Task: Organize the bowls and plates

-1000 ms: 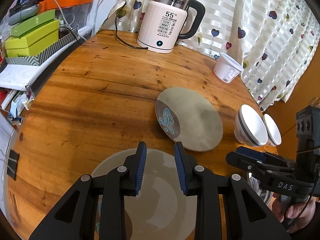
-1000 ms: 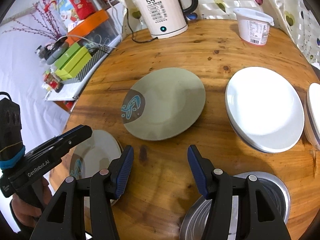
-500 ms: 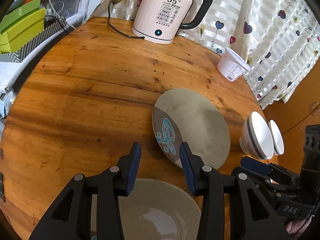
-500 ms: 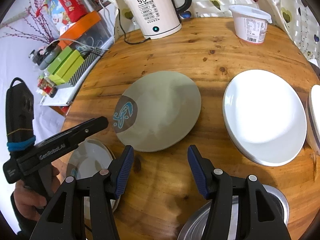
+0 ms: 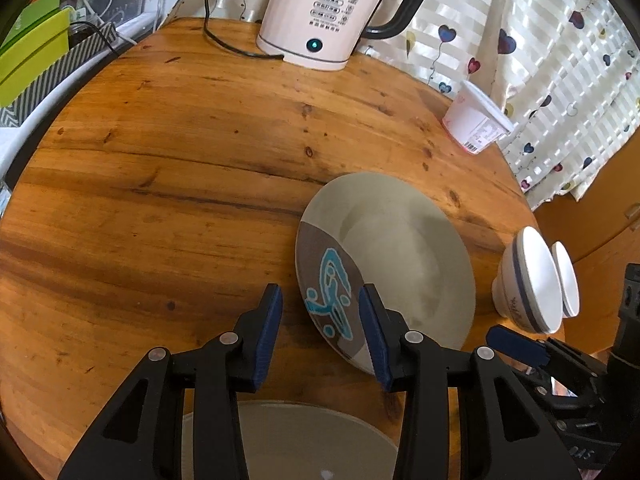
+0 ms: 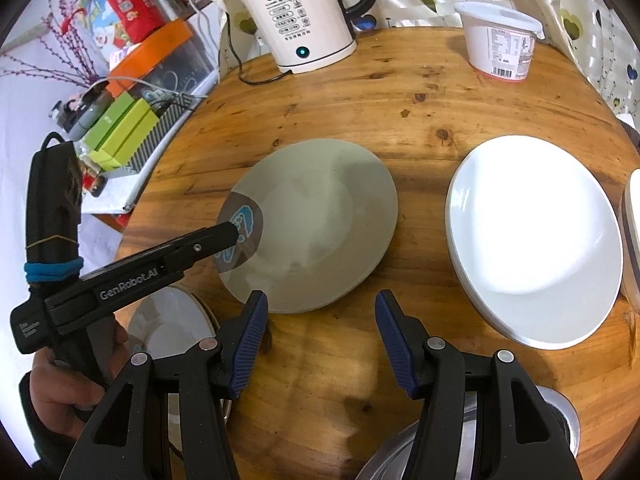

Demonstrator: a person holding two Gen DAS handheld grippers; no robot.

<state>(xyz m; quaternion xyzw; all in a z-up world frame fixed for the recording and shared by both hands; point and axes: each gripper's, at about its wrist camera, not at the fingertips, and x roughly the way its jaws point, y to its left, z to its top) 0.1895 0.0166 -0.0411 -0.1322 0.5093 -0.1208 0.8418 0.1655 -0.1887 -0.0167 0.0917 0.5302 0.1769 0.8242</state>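
Note:
A grey plate with a blue-and-brown motif [image 5: 396,256] [image 6: 316,224] lies flat in the middle of the round wooden table [image 5: 160,168]. My left gripper [image 5: 320,322] is open, its jaws astride the plate's near rim at the motif; it also shows in the right wrist view [image 6: 230,230]. A second grey plate [image 5: 288,444] [image 6: 168,328] lies under the left gripper. My right gripper [image 6: 318,340] is open and empty, just short of the grey plate's edge. White plates [image 6: 532,236] are stacked at the right. Two white bowls [image 5: 528,280] stand at the table's right edge.
A white electric kettle [image 5: 332,12] [image 6: 296,16] with its cord stands at the back. A white plastic tub [image 5: 476,124] [image 6: 500,40] stands at the back right. A steel dish [image 6: 520,440] lies under my right gripper. Green boxes [image 6: 120,132] sit on a shelf at the left.
My left gripper has moved forward from over the near grey plate to the middle plate's rim and has opened wider. My right gripper has edged slightly closer to the plate.

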